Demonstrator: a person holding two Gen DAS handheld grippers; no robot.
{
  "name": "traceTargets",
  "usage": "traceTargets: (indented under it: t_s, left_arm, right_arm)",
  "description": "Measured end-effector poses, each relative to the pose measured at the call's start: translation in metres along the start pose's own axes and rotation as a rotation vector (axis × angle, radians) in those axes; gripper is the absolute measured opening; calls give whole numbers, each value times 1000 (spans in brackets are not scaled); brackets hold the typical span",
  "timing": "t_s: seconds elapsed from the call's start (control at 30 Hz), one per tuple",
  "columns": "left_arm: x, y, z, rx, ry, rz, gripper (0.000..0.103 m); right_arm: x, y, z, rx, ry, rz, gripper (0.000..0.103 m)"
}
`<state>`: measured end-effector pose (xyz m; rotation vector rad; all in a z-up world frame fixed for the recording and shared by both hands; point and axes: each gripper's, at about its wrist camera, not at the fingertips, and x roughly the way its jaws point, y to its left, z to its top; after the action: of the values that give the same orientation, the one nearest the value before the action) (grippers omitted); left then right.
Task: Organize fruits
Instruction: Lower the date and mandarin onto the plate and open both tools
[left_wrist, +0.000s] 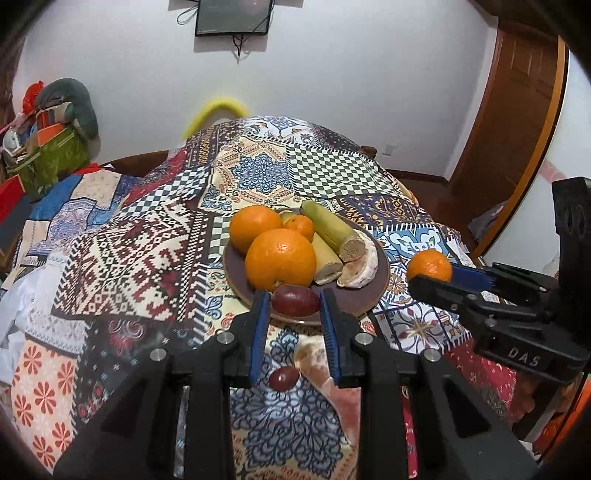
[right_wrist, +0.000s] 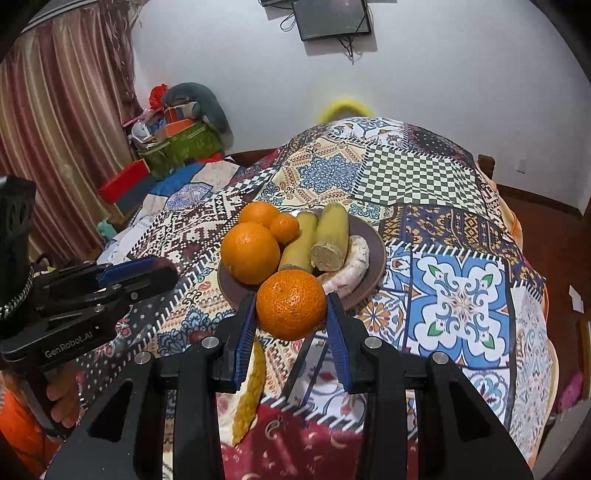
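A brown plate (left_wrist: 364, 291) on the patterned cloth holds two oranges (left_wrist: 280, 258), a small tangerine (left_wrist: 300, 226), two banana pieces (left_wrist: 332, 227) and a peeled citrus piece (left_wrist: 364, 269). My left gripper (left_wrist: 293, 304) holds a red grape (left_wrist: 295, 300) between its blue pads at the plate's near rim. A second red grape (left_wrist: 283, 377) lies on the cloth below. My right gripper (right_wrist: 291, 306) is shut on a tangerine (right_wrist: 291, 303) just in front of the plate (right_wrist: 376, 254); it also shows in the left wrist view (left_wrist: 430, 265).
The table is covered by a patchwork cloth (right_wrist: 461, 295) that drops off at the right and near edges. Boxes and bags (right_wrist: 173, 140) are piled at the back left beside a curtain (right_wrist: 55, 129). A wooden door (left_wrist: 517, 129) stands at the right.
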<state>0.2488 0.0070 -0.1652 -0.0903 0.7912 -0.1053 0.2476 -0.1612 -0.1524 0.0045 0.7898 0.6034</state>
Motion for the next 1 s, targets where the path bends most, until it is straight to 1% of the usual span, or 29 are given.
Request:
traceTargets:
  t_s: [0.27, 0.47, 0.6, 0.83, 0.87, 0.93, 1.0]
  left_arm:
    - [38, 0, -3, 18, 84, -20, 28]
    - [55, -3, -3, 41, 110, -34, 28]
    - [61, -5, -2, 54, 119, -34, 28]
    - [66, -1, 0, 43, 121, -42, 28]
    - [67, -1, 0, 44, 121, -40, 29]
    - [67, -1, -1, 45, 116, -36, 35]
    - [69, 0, -1, 43, 116, -31, 37]
  right_arm:
    - [31, -7, 1, 8, 61, 25, 34]
    - [46, -6, 2, -27, 87, 10, 34]
    - [55, -10, 4, -27, 119, 20, 34]
    - [64, -15, 7, -34, 140, 15, 35]
    - [65, -15, 7, -37, 143, 7, 35]
    - [66, -17, 8, -33, 147, 5, 35]
    - [66, -18, 7, -30, 152, 13, 35]
